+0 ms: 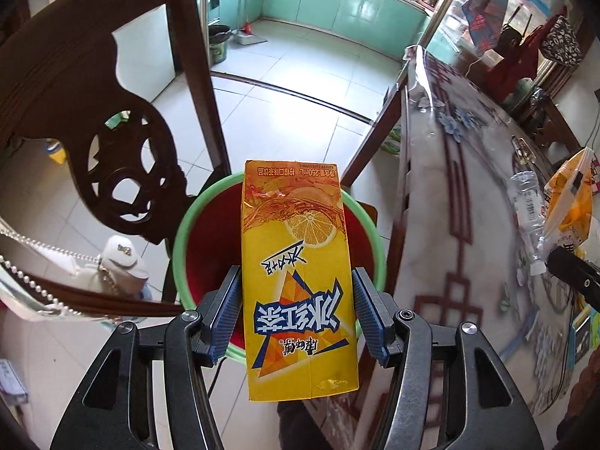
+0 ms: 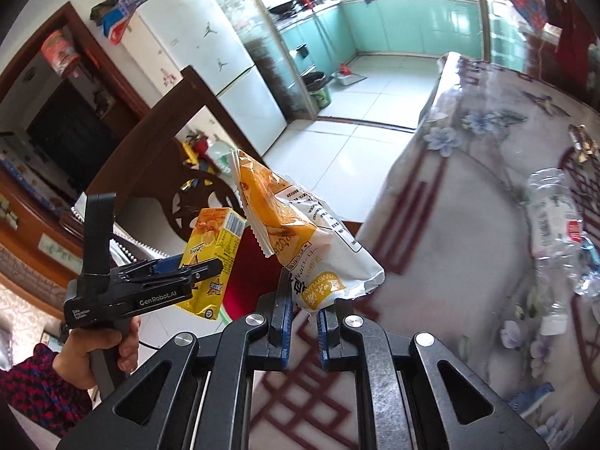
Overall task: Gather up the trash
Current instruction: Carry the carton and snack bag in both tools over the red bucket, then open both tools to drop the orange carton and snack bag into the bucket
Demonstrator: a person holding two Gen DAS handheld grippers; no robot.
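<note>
Holding a yellow tea carton (image 1: 298, 281) over the red bin (image 1: 210, 232), my left gripper (image 1: 296, 313) is clamping it by both sides; my right gripper (image 2: 303, 324), nearly closed, is pinching a snack wrapper (image 2: 300, 232) above the bench (image 2: 468, 206).

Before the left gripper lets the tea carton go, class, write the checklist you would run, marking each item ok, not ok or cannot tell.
1. Yellow tea carton held between the left gripper pads: ok.
2. Carton over the red bin opening: ok.
3. Bin has room: cannot tell, carton hides the inside.
4. Snack wrapper secure in the right gripper: ok.
5. Plastic bottle collected: not ok, it lies on the table.
</note>
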